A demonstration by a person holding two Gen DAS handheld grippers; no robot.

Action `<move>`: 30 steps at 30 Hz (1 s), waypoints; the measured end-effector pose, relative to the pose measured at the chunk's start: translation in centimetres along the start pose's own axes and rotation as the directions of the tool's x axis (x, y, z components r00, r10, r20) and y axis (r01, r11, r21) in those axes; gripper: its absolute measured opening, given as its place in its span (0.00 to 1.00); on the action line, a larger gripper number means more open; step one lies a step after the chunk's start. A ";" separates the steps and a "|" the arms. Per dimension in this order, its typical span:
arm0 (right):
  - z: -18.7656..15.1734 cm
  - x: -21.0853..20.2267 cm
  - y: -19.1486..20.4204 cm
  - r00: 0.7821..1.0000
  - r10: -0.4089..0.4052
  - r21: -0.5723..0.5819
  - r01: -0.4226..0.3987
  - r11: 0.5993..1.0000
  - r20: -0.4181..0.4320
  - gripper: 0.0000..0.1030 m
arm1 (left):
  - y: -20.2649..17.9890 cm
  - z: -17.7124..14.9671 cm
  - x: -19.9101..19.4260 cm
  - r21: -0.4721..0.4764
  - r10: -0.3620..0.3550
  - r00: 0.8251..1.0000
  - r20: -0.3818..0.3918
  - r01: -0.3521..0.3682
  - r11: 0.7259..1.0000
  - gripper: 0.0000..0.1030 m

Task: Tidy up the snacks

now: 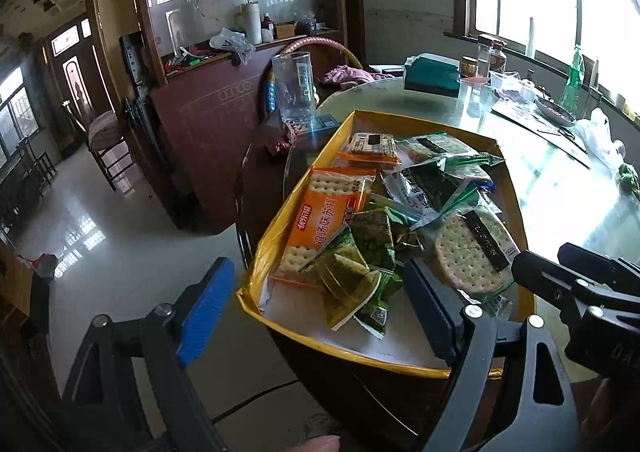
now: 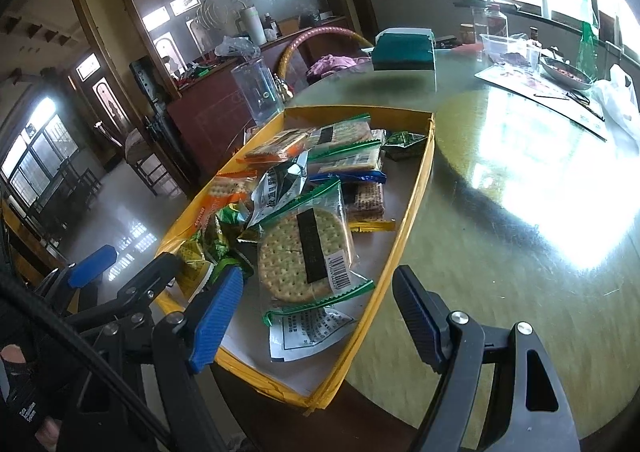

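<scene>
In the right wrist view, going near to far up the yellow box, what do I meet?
Round cracker pack → silver-and-dark foil packet → orange biscuit pack → clear plastic cup beyond the yellow box.

Snacks (image 2: 304,252) crowd tray (image 2: 416,196) (table (image 2: 520,212) bare).

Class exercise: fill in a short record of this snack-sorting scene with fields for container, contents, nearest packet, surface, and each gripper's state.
container: shallow yellow cardboard tray at the table edge
contents: mixed wrapped snacks, loosely piled
nearest packet: round cracker packet in clear, green-edged wrap
orange item: orange rectangular cracker packet, on the tray's left side
surface: round glass-topped table
left gripper: open, holding nothing
right gripper: open, holding nothing
</scene>
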State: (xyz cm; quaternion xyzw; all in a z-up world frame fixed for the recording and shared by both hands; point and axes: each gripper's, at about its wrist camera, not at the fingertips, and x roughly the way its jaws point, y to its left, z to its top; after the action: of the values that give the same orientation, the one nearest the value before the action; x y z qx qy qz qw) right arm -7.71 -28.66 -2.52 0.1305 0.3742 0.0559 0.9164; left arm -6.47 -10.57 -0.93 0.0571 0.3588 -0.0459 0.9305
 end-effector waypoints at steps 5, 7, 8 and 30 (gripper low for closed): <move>0.1 0.0 0.3 1.000 -0.012 -0.011 0.012 1.000 0.000 0.75 | 0.2 0.1 -0.1 -0.012 -0.014 1.000 0.003 0.014 1.000 0.84; 0.1 0.0 0.4 1.000 -0.015 -0.010 0.015 1.000 -0.003 0.75 | 0.2 0.1 0.1 -0.010 -0.015 1.000 0.001 0.015 1.000 0.84; 0.1 0.0 0.4 1.000 -0.017 -0.009 0.017 1.000 -0.002 0.75 | 0.2 0.1 0.1 -0.011 -0.016 1.000 -0.001 0.016 1.000 0.84; 0.5 1.4 1.1 1.000 -0.018 -0.014 0.018 1.000 -0.025 0.75 | 1.1 0.2 1.2 -0.023 -0.024 1.000 -0.019 0.024 0.999 0.84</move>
State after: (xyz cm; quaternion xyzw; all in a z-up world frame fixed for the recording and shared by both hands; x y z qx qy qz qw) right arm -6.35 -27.38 -2.86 0.1200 0.3864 0.0520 0.9130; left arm -5.29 -9.52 -1.55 0.0427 0.3691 -0.0526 0.9269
